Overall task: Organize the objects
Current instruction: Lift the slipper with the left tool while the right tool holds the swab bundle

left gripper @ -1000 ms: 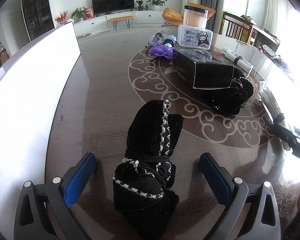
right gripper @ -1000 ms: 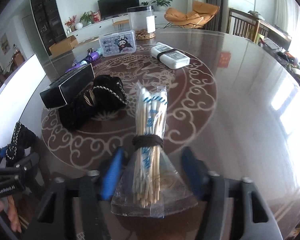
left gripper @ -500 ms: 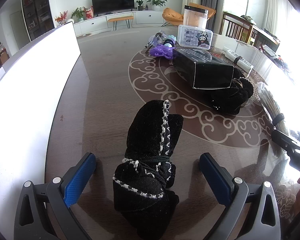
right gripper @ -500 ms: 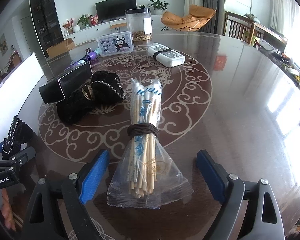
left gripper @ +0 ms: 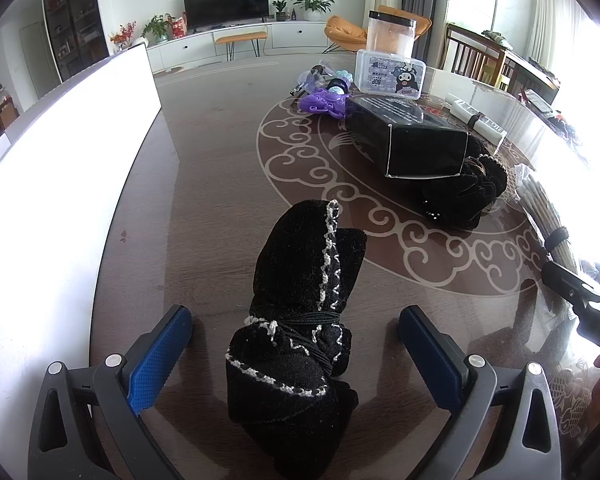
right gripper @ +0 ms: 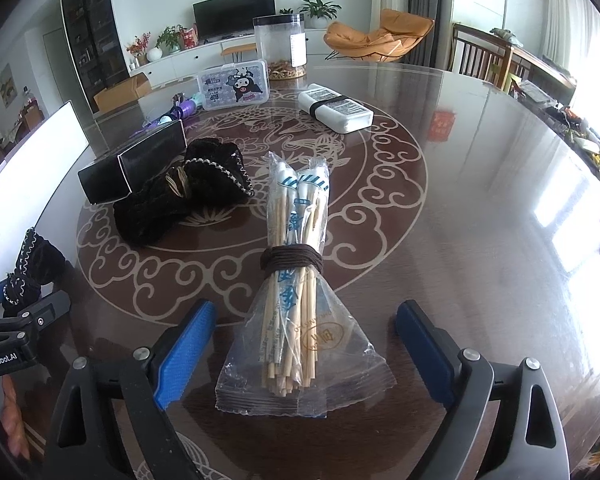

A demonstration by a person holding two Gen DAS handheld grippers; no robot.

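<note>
A black knitted bundle with white stitching (left gripper: 300, 280), tied with black cord, lies on the dark table between the blue pads of my left gripper (left gripper: 294, 314). That gripper is open and neither pad touches the bundle. In the right wrist view a bunch of chopsticks in a clear bag (right gripper: 296, 240), bound with brown cord, lies between the pads of my right gripper (right gripper: 306, 308). This gripper is open too, with clear gaps on both sides. The knitted bundle (right gripper: 32, 264) also shows at the far left there.
A black box (left gripper: 412, 140) leans on a black pouch (left gripper: 460, 196) mid-table. Behind them are a purple toy (left gripper: 324, 102), a clear cartoon case (left gripper: 390, 74), a jar (left gripper: 390, 36) and a banded white pack (right gripper: 336, 108). A white board (left gripper: 60, 180) stands along the left.
My right gripper's jaws have spread wide, away from the chopstick bag, which still lies on the table. The left gripper and the knitted bundle have not moved.
</note>
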